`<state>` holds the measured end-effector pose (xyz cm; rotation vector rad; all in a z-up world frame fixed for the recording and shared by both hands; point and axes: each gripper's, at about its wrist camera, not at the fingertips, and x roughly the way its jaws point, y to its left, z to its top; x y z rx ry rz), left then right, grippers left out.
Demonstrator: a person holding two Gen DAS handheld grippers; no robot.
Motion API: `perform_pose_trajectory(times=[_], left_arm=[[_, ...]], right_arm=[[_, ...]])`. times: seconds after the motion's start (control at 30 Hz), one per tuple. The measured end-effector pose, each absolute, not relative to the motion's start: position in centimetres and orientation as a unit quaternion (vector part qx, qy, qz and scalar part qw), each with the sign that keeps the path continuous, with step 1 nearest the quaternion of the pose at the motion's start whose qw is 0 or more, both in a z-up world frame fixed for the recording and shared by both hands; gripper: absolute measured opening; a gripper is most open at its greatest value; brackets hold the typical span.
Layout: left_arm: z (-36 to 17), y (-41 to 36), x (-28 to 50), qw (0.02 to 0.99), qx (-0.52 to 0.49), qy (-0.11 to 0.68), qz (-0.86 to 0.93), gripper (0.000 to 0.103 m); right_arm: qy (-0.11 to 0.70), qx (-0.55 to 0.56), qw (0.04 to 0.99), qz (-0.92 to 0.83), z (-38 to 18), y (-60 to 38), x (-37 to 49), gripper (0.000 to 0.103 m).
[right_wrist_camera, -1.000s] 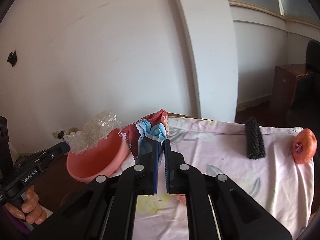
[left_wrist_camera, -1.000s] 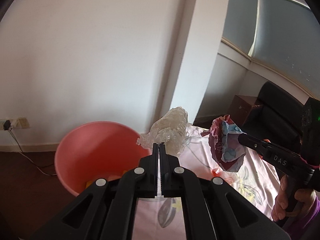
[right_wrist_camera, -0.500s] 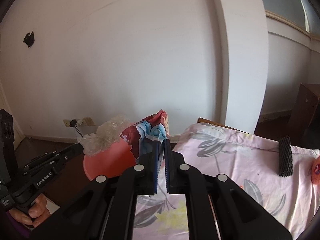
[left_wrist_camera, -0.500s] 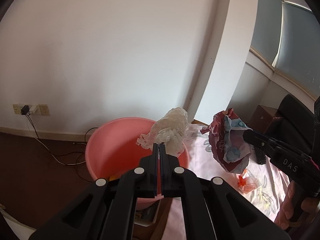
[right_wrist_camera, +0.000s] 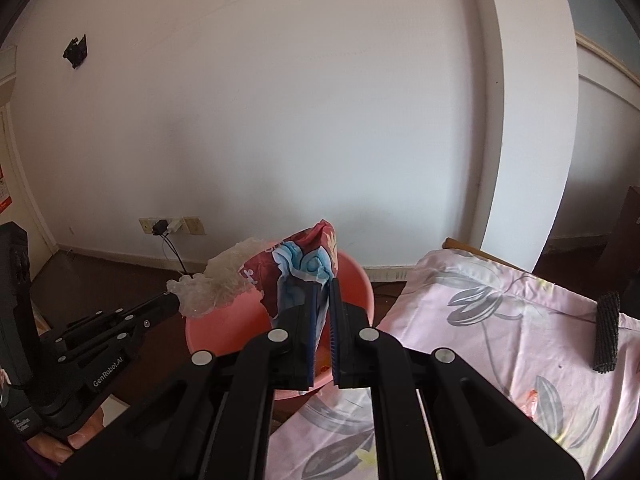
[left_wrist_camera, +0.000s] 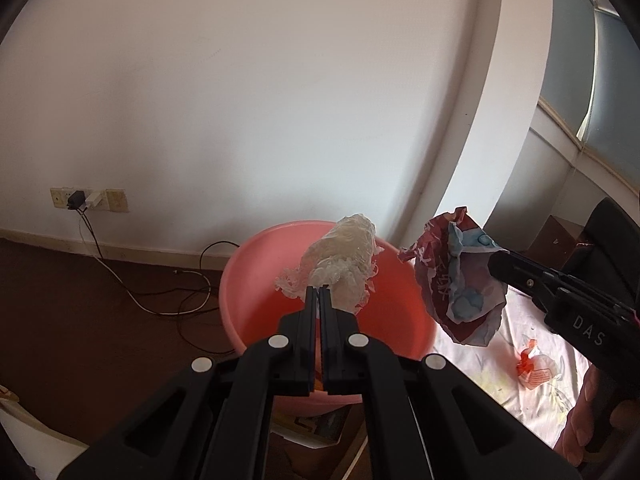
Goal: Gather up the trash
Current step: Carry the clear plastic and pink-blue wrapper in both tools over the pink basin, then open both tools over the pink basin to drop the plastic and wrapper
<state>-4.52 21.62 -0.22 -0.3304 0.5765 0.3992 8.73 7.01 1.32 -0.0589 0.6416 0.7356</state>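
Two grippers, each with jaws clamped on one piece of trash: left gripper [left_wrist_camera: 319,292] pinches a crumpled clear plastic wad [left_wrist_camera: 340,268], right gripper [right_wrist_camera: 323,286] a red-blue wrapper [right_wrist_camera: 304,272]. Both light, soft, crinkly; edge pinch suffices. Both hang over one pink basin [left_wrist_camera: 256,280]. One orange scrap [left_wrist_camera: 534,364] remains right, on the floral-cloth counter [right_wrist_camera: 500,320].

Right gripper [right_wrist_camera: 323,284]: jaws clamped on a crumpled red-and-blue wrapper [right_wrist_camera: 298,276], held above a pink basin [right_wrist_camera: 360,280]. Left gripper [right_wrist_camera: 174,300]: seen at left, pinched on a wad of clear plastic [right_wrist_camera: 220,280] over the basin's near edge. Counter covered by a floral pink cloth [right_wrist_camera: 500,320]; a black ribbed roll [right_wrist_camera: 606,332] laid on it at right. Wall socket [right_wrist_camera: 168,226] with plugged cable noted behind.
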Motion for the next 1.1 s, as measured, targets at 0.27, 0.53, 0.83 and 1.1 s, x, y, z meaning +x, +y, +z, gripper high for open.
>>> perform_pose_trajectory(times=[0.27, 0.53, 0.83, 1.1], left_arm=[[-1.8, 23.0, -4.1, 0.915, -0.168, 0.302, 0.209, 0.001], [-3.3, 23.9, -3.3, 0.907, -0.174, 0.318, 0.214, 0.001], [-5.0, 25.0, -2.7, 0.899, -0.179, 0.338, 0.212, 0.001], [-5.4, 25.1, -2.8, 0.894, -0.186, 0.342, 0.219, 0.001]], right_arm=[[0.329, -0.041, 0.875, 0.354, -0.4, 9.1, 9.3, 0.006], [0.350, -0.051, 0.867, 0.351, -2.0, 10.3, 10.1, 0.006], [0.374, -0.061, 0.857, 0.348, -3.9, 11.7, 10.9, 0.006], [0.384, -0.065, 0.853, 0.348, -4.8, 12.4, 11.3, 0.006]])
